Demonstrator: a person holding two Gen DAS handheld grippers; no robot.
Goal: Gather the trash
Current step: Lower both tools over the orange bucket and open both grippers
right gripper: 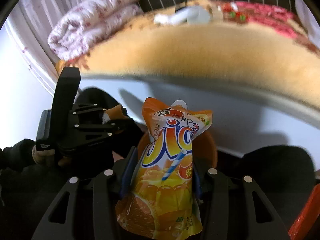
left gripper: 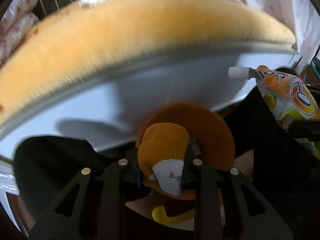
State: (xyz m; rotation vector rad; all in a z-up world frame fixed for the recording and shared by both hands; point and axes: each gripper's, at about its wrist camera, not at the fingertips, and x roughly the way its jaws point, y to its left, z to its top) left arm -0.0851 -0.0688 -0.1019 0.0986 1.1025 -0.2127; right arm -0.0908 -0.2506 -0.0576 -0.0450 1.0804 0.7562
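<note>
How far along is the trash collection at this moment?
Mid-job. In hand: the left gripper is shut on an orange and white sock-like cloth, and the right gripper is shut on an orange juice pouch. Both hang above an orange bin, nothing dropped yet. Left: release both, then the white scraps at the table's far edge. Nothing visibly binned.

The black two-finger left gripper (left gripper: 163, 172) and black two-finger right gripper (right gripper: 160, 178) both angle downward, each clamped tight.
</note>
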